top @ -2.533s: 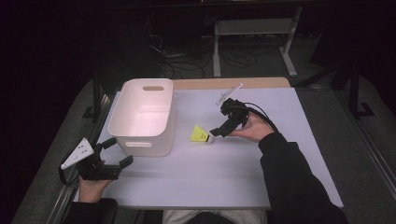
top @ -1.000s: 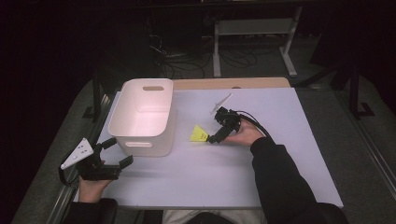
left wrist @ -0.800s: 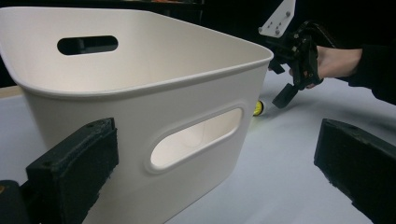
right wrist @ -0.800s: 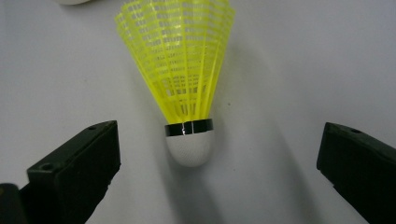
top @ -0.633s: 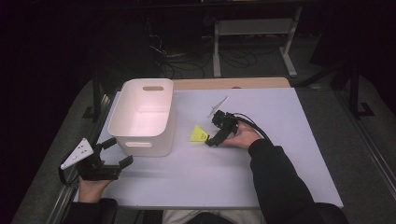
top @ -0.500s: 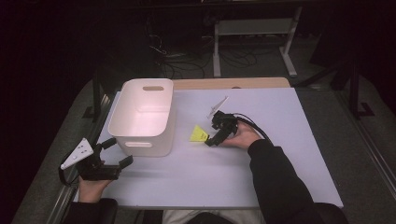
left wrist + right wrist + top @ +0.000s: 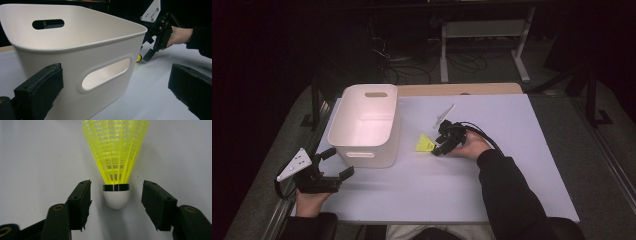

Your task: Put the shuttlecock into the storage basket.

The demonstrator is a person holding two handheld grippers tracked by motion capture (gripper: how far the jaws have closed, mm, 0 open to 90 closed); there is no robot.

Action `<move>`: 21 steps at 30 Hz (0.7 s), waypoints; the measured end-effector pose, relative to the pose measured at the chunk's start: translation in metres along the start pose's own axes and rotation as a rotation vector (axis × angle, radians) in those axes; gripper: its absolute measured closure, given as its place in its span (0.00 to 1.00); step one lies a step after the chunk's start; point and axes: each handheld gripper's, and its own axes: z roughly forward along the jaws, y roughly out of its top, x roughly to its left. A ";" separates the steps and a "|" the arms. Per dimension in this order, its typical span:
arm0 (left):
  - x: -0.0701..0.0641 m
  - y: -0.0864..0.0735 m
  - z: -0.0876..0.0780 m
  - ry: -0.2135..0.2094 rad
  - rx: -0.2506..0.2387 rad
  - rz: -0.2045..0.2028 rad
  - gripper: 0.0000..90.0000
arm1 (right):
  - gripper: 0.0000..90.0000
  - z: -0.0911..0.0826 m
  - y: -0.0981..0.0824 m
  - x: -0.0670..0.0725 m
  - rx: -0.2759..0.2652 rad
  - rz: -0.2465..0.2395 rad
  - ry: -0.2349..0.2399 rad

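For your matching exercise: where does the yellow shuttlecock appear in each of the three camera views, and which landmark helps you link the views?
High view: the shuttlecock lies on the table, right of the white bin.
Left gripper view: a small yellow and white bit peeks past the bin's right corner.
Right gripper view: centre, white cork toward the camera, between the fingers, untouched.
Shared landmark: the right gripper, whose fingers have just been closing.

The right gripper comes down from its raised pose to the yellow shuttlecock. Its fingers have just been closing around the white cork, gaps still showing either side.
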 end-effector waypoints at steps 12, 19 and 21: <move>0.000 0.000 0.000 0.001 -0.001 0.000 0.00 | 0.55 0.001 -0.001 -0.002 0.013 0.005 -0.004; 0.000 0.000 0.000 0.001 -0.001 0.000 0.00 | 0.66 0.003 -0.001 -0.002 0.018 -0.009 0.014; 0.000 0.000 0.000 0.000 -0.001 0.000 0.00 | 0.67 0.004 -0.001 -0.002 0.025 -0.006 0.016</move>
